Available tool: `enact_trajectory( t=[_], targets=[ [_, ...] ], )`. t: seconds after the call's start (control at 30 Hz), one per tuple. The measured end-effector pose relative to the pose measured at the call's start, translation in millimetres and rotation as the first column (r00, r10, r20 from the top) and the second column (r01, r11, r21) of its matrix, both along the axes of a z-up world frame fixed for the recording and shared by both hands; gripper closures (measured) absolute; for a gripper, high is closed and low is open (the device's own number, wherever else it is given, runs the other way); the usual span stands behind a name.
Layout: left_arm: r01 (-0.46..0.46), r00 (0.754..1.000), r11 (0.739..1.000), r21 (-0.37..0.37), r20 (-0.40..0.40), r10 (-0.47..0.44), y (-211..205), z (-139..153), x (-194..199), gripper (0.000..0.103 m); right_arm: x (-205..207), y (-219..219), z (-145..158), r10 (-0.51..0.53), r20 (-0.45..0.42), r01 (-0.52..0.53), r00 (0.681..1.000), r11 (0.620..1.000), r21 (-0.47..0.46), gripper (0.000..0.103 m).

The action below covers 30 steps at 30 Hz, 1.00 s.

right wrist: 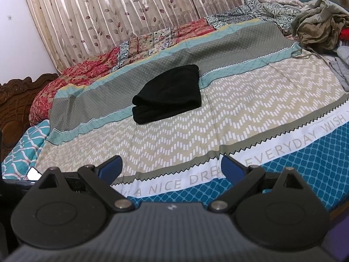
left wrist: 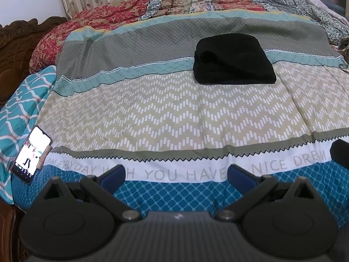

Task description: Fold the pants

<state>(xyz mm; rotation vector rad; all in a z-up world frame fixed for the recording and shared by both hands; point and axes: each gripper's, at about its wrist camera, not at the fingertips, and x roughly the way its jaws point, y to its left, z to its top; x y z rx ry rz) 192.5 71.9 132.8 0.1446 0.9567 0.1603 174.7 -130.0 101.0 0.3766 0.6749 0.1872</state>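
The black pants (left wrist: pixel 233 59) lie folded into a compact rectangular stack on the patterned bedspread (left wrist: pixel 152 113), far ahead and to the right in the left wrist view. In the right wrist view the same folded pants (right wrist: pixel 168 92) sit ahead and left of centre. My left gripper (left wrist: pixel 174 172) is open with nothing between its blue pads, held back near the bed's front edge. My right gripper (right wrist: pixel 172 167) is also open and empty, well short of the pants. A dark part of the right gripper (left wrist: pixel 340 152) shows at the right edge of the left wrist view.
A phone (left wrist: pixel 31 152) with a lit screen lies at the bed's left front corner. A heap of crumpled clothes (right wrist: pixel 318 24) sits at the far right. A carved wooden headboard (right wrist: pixel 15 96) stands on the left, with curtains (right wrist: pixel 130 11) behind the bed.
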Motion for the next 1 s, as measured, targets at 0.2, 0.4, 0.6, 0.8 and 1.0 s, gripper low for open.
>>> enact_trajectory(
  t=[0.2,0.4,0.6,0.8,1.0],
  targets=[
    [-0.003,1.000,1.000,-0.002,-0.005,0.003,0.5,-1.6,0.7,0.000,0.5,0.3,-0.1,0.000,-0.004,0.000,1.000,1.000,0.000,0.005],
    [0.005,1.000,1.000,0.000,-0.012,-0.005,-2.1,-2.9,0.8,0.000,0.4,0.0,-0.8,-0.001,-0.004,0.001,1.000,1.000,0.001,0.005],
    [0.016,1.000,1.000,0.003,-0.010,-0.016,-4.8,-2.1,-0.8,0.000,0.5,-0.6,-1.5,0.001,-0.005,-0.001,1.000,1.000,0.003,0.005],
    [0.034,0.999,0.999,0.008,-0.009,-0.034,-7.7,-2.2,-2.2,0.000,0.2,-1.4,-1.4,-0.004,-0.003,0.004,1.000,1.000,0.006,0.005],
    [0.035,0.999,0.999,0.010,-0.009,-0.035,-7.6,-2.3,-2.4,0.000,0.0,-1.0,-1.4,-0.004,-0.005,0.004,1.000,1.000,0.007,0.005]
  ],
)
